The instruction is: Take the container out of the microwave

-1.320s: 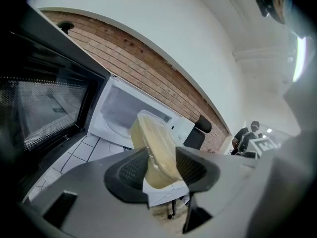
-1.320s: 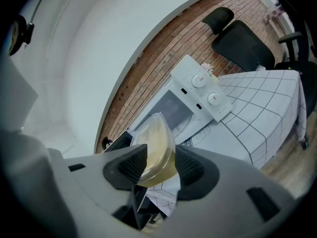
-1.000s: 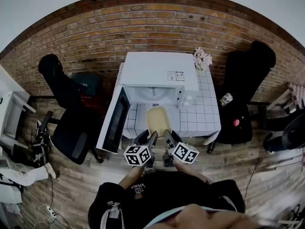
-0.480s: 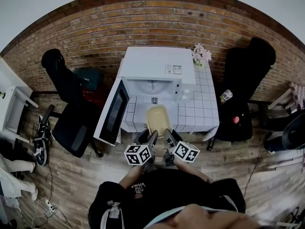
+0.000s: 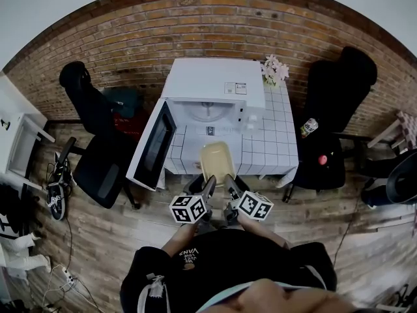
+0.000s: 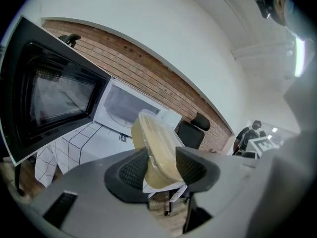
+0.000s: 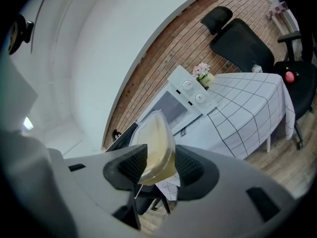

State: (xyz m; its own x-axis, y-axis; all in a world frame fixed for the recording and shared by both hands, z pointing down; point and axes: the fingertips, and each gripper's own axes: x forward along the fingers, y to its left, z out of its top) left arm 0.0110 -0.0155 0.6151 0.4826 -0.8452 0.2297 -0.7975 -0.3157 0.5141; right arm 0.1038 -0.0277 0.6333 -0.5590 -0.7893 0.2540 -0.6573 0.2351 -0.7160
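A pale yellow lidded container (image 5: 217, 162) hangs in the air over the front edge of the white tiled table (image 5: 277, 150), outside the white microwave (image 5: 215, 87). The microwave's door (image 5: 154, 150) stands swung open to the left, and its cavity looks empty. My left gripper (image 5: 210, 188) is shut on the container's near left rim. My right gripper (image 5: 229, 188) is shut on its near right rim. In the left gripper view the container (image 6: 154, 145) sits pinched between the left gripper's (image 6: 162, 168) pads. In the right gripper view the container (image 7: 156, 142) is clamped in the right gripper (image 7: 158, 165).
A black office chair (image 5: 104, 171) stands left of the open door. Another chair (image 5: 329, 155) at the right carries a bottle (image 5: 308, 126) and a red ball (image 5: 322, 160). A small flower vase (image 5: 273, 74) sits beside the microwave. A brick wall runs behind.
Both grippers have drawn back together with the container, away from the microwave. The microwave and table now sit farther up in the head view.
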